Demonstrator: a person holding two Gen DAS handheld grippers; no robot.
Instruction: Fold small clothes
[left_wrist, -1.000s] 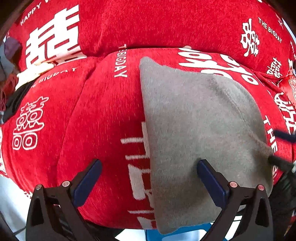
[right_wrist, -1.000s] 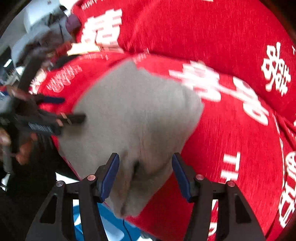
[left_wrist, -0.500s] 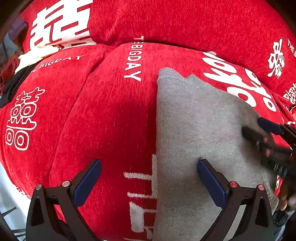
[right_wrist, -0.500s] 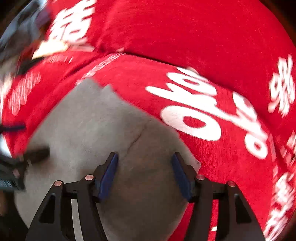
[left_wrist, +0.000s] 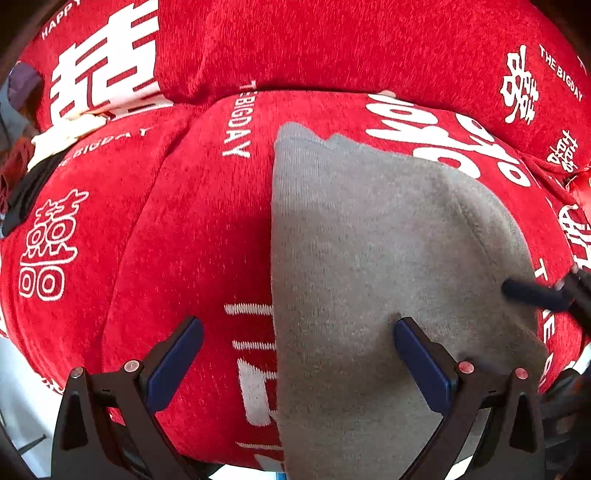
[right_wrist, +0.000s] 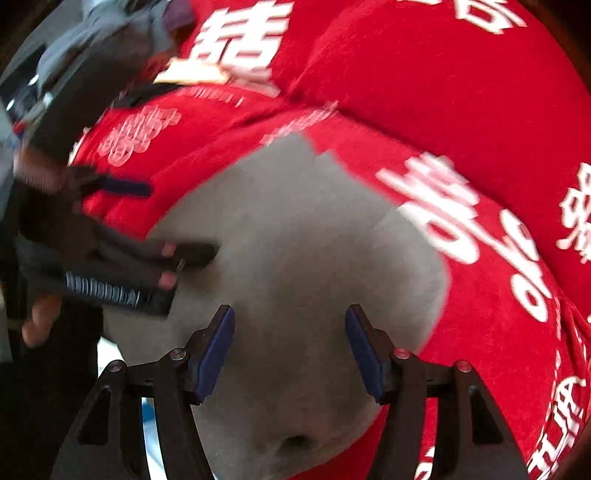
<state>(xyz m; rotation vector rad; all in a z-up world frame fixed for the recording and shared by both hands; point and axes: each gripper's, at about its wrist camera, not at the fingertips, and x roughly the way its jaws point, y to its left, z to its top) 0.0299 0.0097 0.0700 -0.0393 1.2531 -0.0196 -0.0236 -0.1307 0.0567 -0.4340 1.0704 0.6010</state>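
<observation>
Lying flat on a red cushion cover (left_wrist: 207, 229) with white printed letters and signs, a grey garment (left_wrist: 369, 266), already folded into a compact shape with one straight edge at its left side in the left wrist view. Relative to this grey garment: left gripper (left_wrist: 297, 360) above its near part, jaws spread wide, straddling the straight edge, one blue pad over the red cover just beside the cloth, the other pad over the grey cloth itself; nothing pinched between them. Right gripper (right_wrist: 290, 352) over the near end of the same garment, jaws spread, both blue pads above grey cloth, cloth between them but no pressing visible. In the left wrist view, one dark finger of the right gripper reaching onto the right border of the garment. In the right wrist view, much motion blur; a hand (right_wrist: 40, 314) on the left gripper at the left side of the garment. Well apart from the garment, at the far left, a pile of other clothes (left_wrist: 22, 170).
</observation>
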